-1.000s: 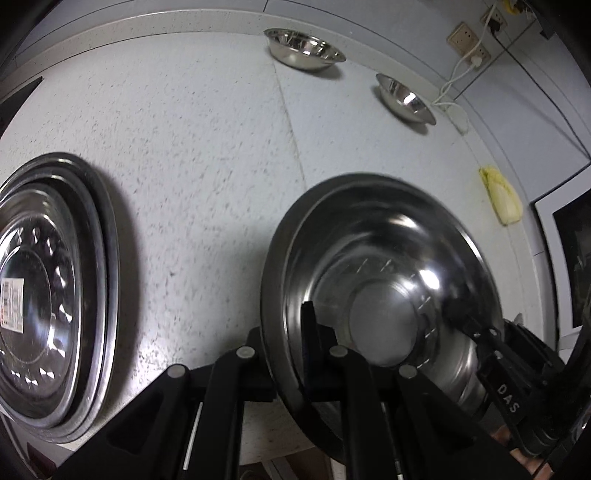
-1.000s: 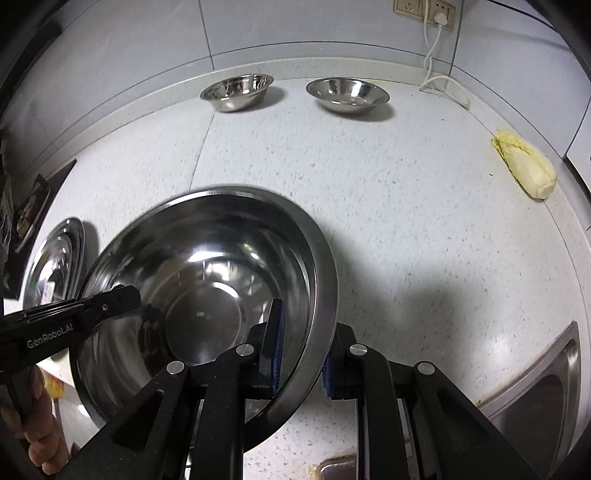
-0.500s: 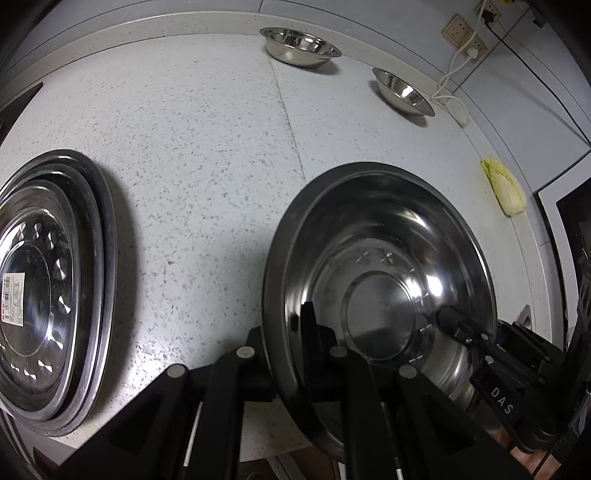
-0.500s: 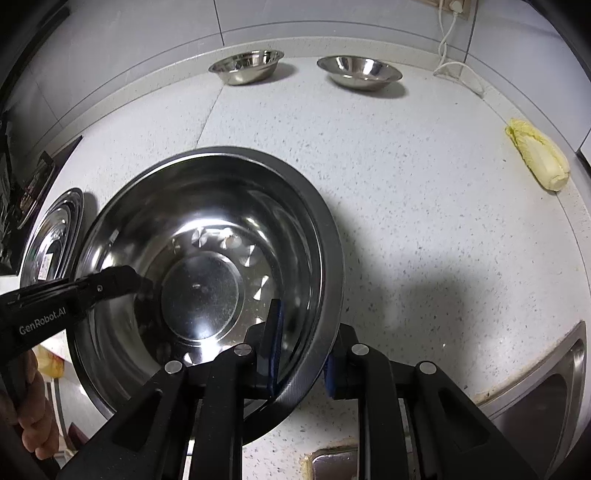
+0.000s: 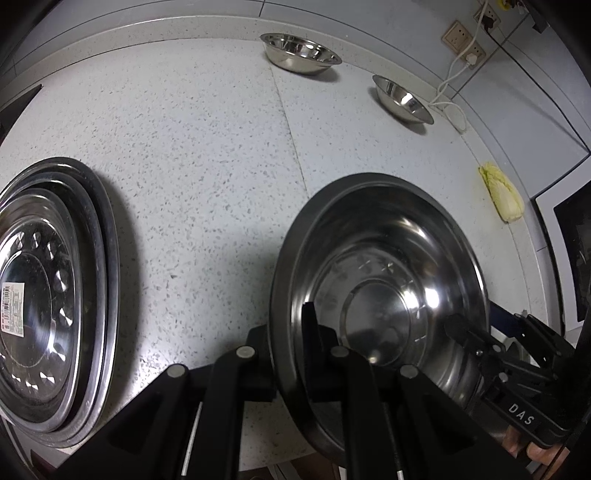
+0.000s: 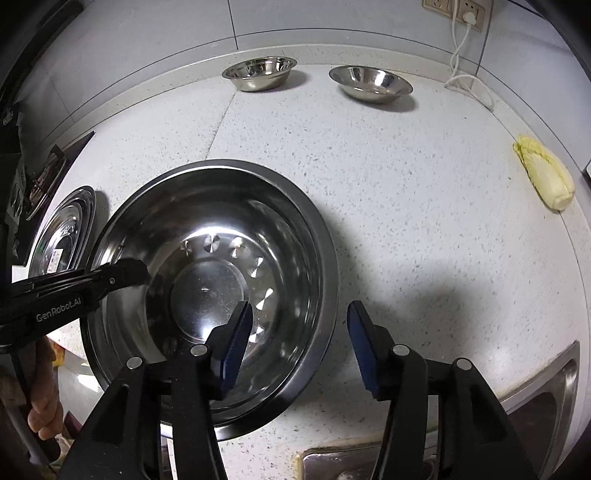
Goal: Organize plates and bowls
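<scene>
On the speckled desk (image 6: 406,192) the large bowl (image 6: 207,280) sits. Left tongs (image 5: 291,354) clamp its rim; right tongs (image 6: 299,332), just opening, straddle it untouched. One-sided lifting could tip it.

White speckled countertop (image 6: 406,206) against a grey tiled wall (image 6: 332,22) with sockets (image 6: 452,7)

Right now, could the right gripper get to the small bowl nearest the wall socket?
Probably yes: the right gripper is open, holds nothing, and bare countertop lies between it and that small bowl.
</scene>
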`<action>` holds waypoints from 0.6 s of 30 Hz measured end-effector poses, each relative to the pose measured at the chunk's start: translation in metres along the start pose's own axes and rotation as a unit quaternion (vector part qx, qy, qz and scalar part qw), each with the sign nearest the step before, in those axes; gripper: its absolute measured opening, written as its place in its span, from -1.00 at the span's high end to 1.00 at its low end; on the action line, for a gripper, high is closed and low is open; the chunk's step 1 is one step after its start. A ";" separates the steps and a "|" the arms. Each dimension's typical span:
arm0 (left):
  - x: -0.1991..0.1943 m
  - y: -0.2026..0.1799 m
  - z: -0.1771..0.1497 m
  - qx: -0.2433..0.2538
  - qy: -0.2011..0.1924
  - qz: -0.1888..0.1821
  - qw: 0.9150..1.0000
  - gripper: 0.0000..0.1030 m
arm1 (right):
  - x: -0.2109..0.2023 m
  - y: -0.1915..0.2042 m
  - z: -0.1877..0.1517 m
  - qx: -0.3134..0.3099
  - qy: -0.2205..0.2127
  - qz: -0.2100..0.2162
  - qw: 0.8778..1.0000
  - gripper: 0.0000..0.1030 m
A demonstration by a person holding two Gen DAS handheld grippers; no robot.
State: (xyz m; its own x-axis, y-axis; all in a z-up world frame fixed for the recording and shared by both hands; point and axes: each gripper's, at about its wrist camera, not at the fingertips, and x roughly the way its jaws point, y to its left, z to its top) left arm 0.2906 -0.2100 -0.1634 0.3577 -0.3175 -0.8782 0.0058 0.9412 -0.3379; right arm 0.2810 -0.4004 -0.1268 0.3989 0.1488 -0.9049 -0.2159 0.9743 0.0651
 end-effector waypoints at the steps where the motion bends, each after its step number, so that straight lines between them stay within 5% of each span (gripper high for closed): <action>1: -0.001 0.000 0.001 0.000 -0.001 -0.002 1.000 0.81 | -0.001 0.000 0.001 -0.002 -0.001 -0.002 1.000 0.04; 18: -0.019 0.003 0.010 0.016 -0.032 -0.009 0.999 0.81 | -0.025 -0.014 0.030 -0.005 -0.019 0.000 1.000 -0.04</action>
State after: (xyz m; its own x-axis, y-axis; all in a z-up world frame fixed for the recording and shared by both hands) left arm 0.2936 -0.1999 -0.1442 0.4167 -0.3276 -0.8479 0.0424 0.9388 -0.3419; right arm 0.3012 -0.4123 -0.0928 0.4316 0.1552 -0.8886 -0.2251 0.9725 0.0605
